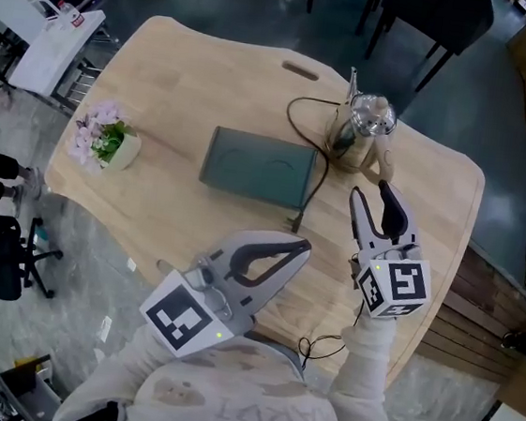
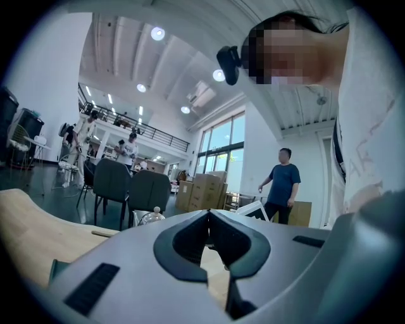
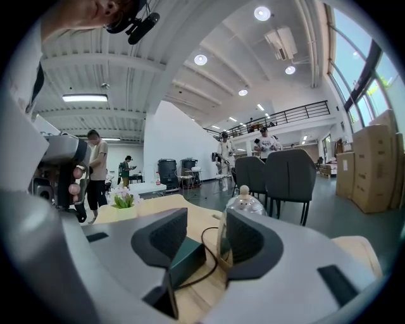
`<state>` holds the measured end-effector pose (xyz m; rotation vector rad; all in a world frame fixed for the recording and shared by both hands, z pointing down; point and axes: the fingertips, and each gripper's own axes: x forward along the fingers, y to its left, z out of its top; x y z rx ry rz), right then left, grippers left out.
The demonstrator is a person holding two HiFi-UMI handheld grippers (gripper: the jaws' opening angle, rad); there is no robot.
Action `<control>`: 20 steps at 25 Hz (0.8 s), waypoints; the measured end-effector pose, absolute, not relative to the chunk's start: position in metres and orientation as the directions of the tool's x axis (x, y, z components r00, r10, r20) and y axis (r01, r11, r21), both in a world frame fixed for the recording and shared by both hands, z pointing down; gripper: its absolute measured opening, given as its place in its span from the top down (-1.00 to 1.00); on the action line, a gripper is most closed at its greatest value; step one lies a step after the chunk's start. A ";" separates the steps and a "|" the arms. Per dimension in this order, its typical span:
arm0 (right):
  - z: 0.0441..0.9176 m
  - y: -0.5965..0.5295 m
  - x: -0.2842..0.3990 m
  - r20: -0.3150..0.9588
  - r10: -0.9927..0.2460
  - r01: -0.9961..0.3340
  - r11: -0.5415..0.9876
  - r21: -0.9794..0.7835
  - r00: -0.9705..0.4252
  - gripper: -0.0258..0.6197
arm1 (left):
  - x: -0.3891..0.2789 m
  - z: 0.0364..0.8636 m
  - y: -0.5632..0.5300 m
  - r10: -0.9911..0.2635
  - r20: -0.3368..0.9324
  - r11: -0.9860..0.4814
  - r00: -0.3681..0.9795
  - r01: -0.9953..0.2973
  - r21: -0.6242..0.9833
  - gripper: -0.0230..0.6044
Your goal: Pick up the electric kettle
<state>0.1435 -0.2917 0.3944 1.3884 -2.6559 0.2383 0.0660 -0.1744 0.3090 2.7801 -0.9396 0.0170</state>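
Because the electric kettle stands at the far right of the wooden table, the right gripper is the nearer of the 2. In the head view that gripper hovers just short of the kettle, its jaws apart with nothing between them, pointing up the table toward it.

The kettle is a clear, rounded pot standing upright, with a knobbed lid. A pale part that looks like its handle sticks out on the near side, toward the open jaws. In the right gripper view the kettle rises just behind the right-hand jaw, a little right of the gap. The gripper probably needs a slight shift that way before it moves in.

The left gripper sits farther back, near the person's chest, jaws pressed together at the tips and holding nothing.

A dark green flat box lies just left of the kettle. A black cord trails from the kettle along the box's right edge and may drag when the kettle is lifted.
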 end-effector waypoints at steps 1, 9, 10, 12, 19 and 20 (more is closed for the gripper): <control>0.398 -0.297 0.149 0.197 -0.805 -0.828 0.556 -0.079 -0.560 0.38 | 0.068 0.310 -0.177 -0.598 0.081 -0.776 0.798 -0.601 0.190 0.89; 0.429 -0.331 0.187 0.239 -0.823 -0.854 0.514 -0.075 -0.516 0.38 | 0.080 0.327 -0.199 -0.593 0.134 -0.769 0.794 -0.608 0.198 0.89; 0.432 -0.335 0.189 0.245 -0.822 -0.855 0.514 -0.072 -0.515 0.38 | 0.081 0.329 -0.202 -0.594 0.135 -0.768 0.793 -0.609 0.197 0.89; 0.440 -0.341 0.193 0.256 -0.817 -0.853 0.517 -0.067 -0.516 0.38 | 0.083 0.331 -0.206 -0.594 0.142 -0.767 0.792 -0.611 0.198 0.89; 0.462 -0.354 0.196 0.282 -0.791 -0.833 0.550 -0.063 -0.544 0.38 | 0.091 0.344 -0.215 -0.590 0.168 -0.766 0.790 -0.613 0.192 0.89; 0.465 -0.355 0.196 0.284 -0.784 -0.827 0.558 -0.065 -0.551 0.38 | 0.092 0.345 -0.216 -0.591 0.170 -0.765 0.789 -0.614 0.193 0.89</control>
